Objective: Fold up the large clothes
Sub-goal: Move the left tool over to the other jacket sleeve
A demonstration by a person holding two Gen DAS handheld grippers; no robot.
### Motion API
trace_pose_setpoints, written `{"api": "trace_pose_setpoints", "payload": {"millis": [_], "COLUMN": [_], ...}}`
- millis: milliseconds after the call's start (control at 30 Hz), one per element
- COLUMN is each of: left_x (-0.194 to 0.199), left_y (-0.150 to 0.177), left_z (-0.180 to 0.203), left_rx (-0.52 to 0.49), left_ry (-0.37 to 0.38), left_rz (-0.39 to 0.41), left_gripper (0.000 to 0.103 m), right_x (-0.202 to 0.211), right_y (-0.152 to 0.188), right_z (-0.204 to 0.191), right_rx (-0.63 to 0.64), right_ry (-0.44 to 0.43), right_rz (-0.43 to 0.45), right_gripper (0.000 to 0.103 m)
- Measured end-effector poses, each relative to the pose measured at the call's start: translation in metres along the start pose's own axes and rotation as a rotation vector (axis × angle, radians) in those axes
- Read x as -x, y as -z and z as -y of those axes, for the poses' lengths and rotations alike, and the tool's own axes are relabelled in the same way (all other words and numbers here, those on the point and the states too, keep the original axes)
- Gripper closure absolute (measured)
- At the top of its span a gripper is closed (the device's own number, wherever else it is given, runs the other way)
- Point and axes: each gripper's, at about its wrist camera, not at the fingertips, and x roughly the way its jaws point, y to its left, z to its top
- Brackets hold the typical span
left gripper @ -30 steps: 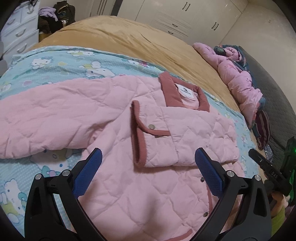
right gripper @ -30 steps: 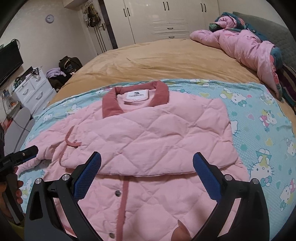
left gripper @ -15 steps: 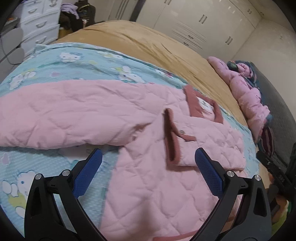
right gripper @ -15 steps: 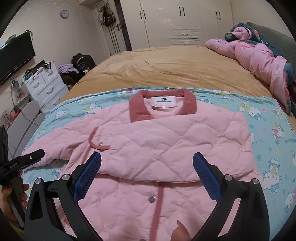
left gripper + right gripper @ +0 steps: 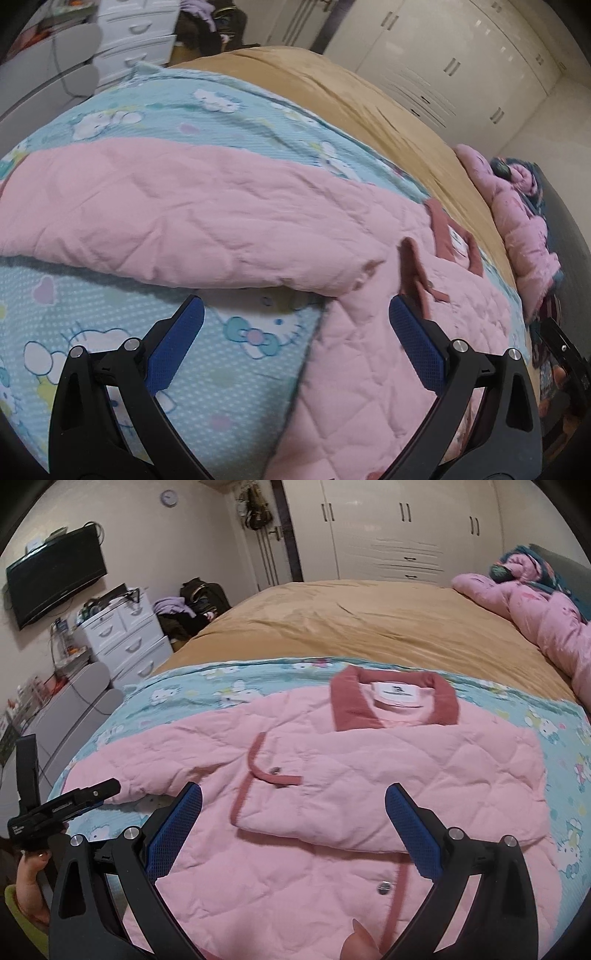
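A pink quilted jacket (image 5: 369,775) with a dark pink collar (image 5: 395,701) lies face up on a blue cartoon-print blanket (image 5: 207,690). Its right sleeve is folded across the chest, cuff (image 5: 255,771) pointing left. The other sleeve (image 5: 177,218) stretches out flat to the left. My left gripper (image 5: 295,343) is open, hovering low over the blanket just below that outstretched sleeve, near the armpit. My right gripper (image 5: 293,827) is open above the jacket's front, holding nothing. The left gripper (image 5: 62,805) also shows at the left edge of the right wrist view.
The blanket lies on a tan bedspread (image 5: 369,627). A pink duvet heap (image 5: 535,613) sits at the far right. White drawers (image 5: 125,638), a wall TV (image 5: 55,579) and wardrobes (image 5: 406,528) ring the bed. A person's hand (image 5: 29,882) holds the left gripper.
My left gripper has swung left and lower, from over the folded sleeve cuff to the outstretched sleeve. My right gripper has drifted left and back a little. Both stayed open.
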Motion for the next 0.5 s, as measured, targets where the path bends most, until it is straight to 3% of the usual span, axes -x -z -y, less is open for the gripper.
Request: {"api": "trace_pose_setpoints", "payload": {"millis": [500], "left_x": [0.007], "left_y": [-0.003], "left_z": [-0.073], "left_rx": [0.117], "left_ry": [-0.120], "left_rz": [0.064], "left_gripper": [0.009], "right_x": [-0.042], "right_y": [0.005], "right_z": [-0.073], "right_rx": [0.101], "right_ry": [-0.084], "right_rz": [-0.065], "right_gripper": [0.004]}}
